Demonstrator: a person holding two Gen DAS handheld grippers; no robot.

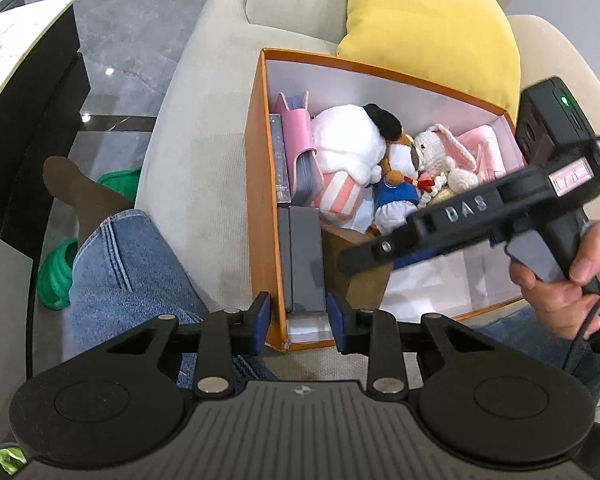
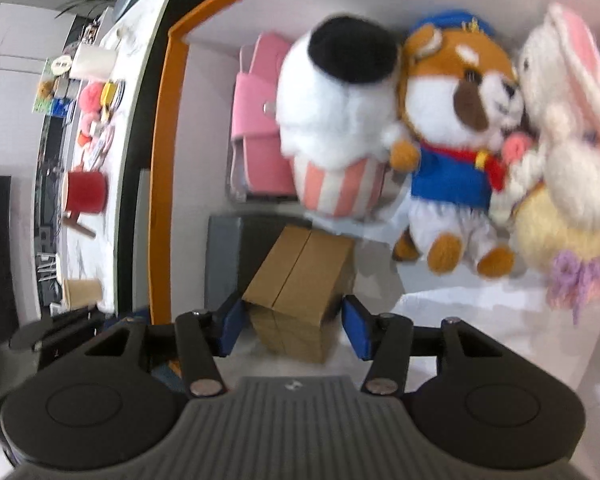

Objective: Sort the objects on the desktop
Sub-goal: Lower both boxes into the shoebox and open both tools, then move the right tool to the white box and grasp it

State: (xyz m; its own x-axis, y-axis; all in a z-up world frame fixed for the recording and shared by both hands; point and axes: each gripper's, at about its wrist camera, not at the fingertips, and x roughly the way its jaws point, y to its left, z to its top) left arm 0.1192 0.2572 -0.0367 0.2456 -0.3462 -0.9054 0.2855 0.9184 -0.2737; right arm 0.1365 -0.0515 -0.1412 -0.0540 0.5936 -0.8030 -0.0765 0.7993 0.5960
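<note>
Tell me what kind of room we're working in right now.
Most likely a home living room: the orange box sits on a beige sofa with a yellow cushion, and a marble-topped table of household clutter stands beside it.

Hidden and blurred parts
The tan cardboard box [image 1: 354, 276] sits half behind the black right gripper [image 1: 364, 256]; the knitted cream rabbit toy [image 2: 568, 152] blurs at the frame's edge.

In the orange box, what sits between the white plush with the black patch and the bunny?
A brown dog plush in a blue outfit lies between the white plush and the bunny, touching both. The right wrist view shows it best.
</note>
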